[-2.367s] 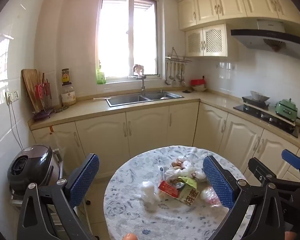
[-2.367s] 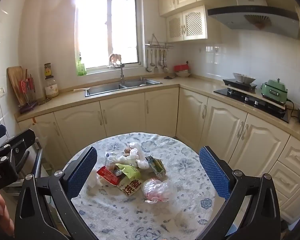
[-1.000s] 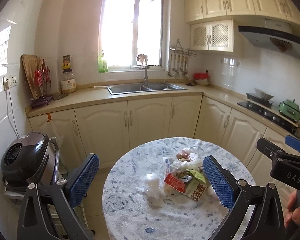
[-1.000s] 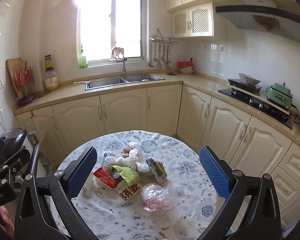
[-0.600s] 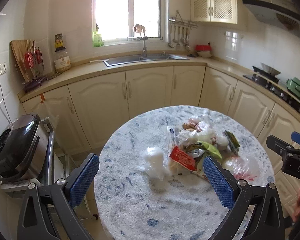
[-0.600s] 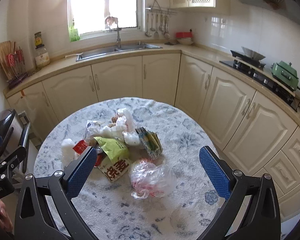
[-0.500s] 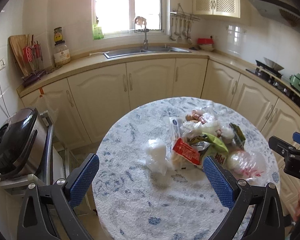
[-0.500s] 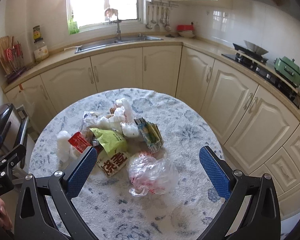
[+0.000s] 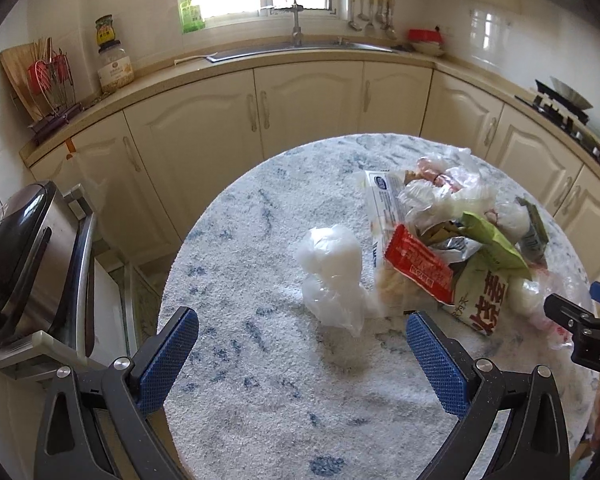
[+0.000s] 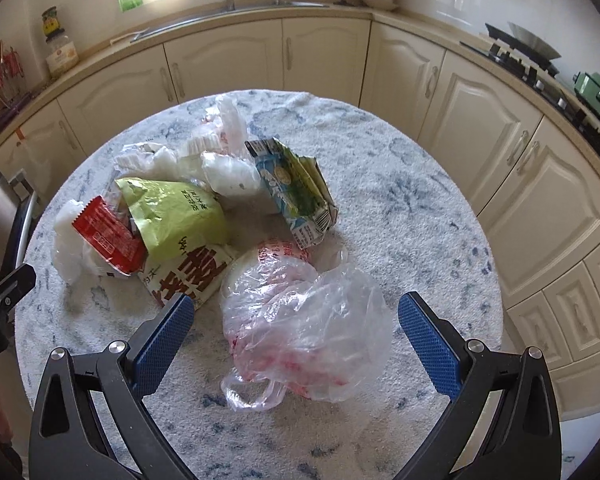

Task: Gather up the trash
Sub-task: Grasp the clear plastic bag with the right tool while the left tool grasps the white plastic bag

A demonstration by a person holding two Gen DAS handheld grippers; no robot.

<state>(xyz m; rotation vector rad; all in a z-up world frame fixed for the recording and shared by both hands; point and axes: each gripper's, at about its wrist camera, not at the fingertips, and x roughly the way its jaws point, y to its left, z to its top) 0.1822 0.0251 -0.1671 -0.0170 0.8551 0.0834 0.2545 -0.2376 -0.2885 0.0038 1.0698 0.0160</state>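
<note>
Trash sits in a heap on the round table (image 10: 420, 216), spread through the middle of the right wrist view and the centre right of the left wrist view. In the right view a clear bag (image 10: 304, 320) with red print lies at lower centre, between the tips of the right gripper (image 10: 296, 338), whose blue pads stand wide apart and touch nothing. What the bag holds is blurred by its crinkled film. Behind it a crushed carton (image 10: 296, 188) leans tilted, and to the left a green packet (image 10: 172, 212) overlaps a red wrapper (image 10: 108, 236); a pack with large red characters is partly hidden under them. White wads at the back are hard to tell apart.

In the left view the left gripper (image 9: 300, 354) hangs with fingers spread wide, empty, above the cloth, with a white bag (image 9: 334, 276) just beyond them. The right edge cuts off the far side of the heap there, and a dark cooker (image 9: 16, 260) is cropped at the left edge.
</note>
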